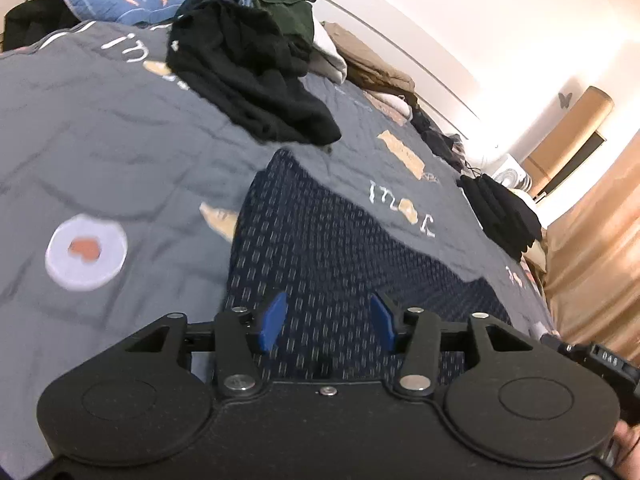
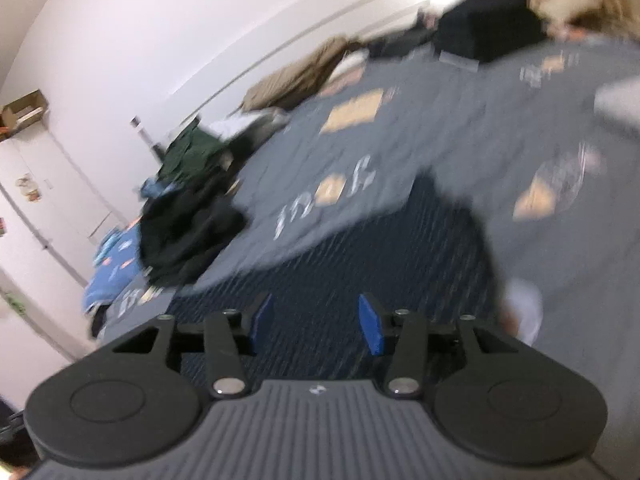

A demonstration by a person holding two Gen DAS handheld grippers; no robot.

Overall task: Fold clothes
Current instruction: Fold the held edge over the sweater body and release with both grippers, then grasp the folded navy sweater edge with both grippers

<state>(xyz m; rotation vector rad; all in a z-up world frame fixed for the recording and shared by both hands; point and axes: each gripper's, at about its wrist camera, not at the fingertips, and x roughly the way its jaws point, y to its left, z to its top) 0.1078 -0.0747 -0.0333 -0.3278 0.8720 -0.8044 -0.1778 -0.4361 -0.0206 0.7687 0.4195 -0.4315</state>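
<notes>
Both claws hang with blue pads apart and nothing between them: left gripper point(image 1: 328, 320), right gripper point(image 2: 316, 320), over the navy patterned garment point(image 1: 332, 248) lying flat at the near edge of the bed point(image 1: 100, 152). Folded black stack point(image 1: 504, 212) sits at the bed's right edge, so some work looks done. Big unfolded heap point(image 1: 248, 64) toward the far edge remains.

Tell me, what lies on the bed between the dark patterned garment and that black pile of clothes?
Only bare grey bedspread, seen in the left wrist view: a narrow strip separates the patterned garment from the black pile.
</notes>
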